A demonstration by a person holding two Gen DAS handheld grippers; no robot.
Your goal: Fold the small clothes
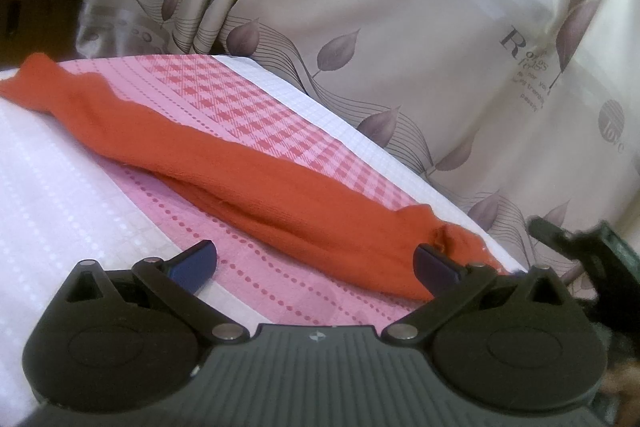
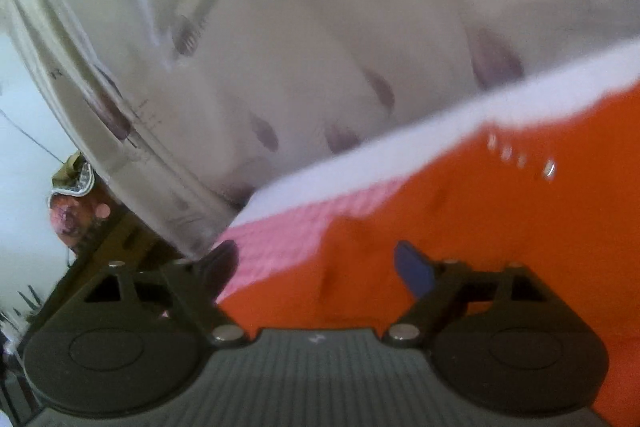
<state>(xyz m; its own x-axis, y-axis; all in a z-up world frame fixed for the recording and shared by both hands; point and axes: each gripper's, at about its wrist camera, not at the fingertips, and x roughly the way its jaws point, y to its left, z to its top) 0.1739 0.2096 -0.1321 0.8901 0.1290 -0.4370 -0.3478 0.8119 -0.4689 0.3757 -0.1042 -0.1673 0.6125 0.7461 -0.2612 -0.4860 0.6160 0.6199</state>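
Orange garment (image 1: 248,171) lies folded into a long strip on the pink-checked cloth (image 1: 224,95), before the leaf-print curtain (image 1: 400,47). Your left gripper (image 1: 316,263) and right gripper (image 2: 316,267) both stand spread over it, pinching nothing.

We take this for a home: a leaf-printed satin curtain (image 1: 400,67) hangs behind a pink-checked cloth (image 1: 224,95)
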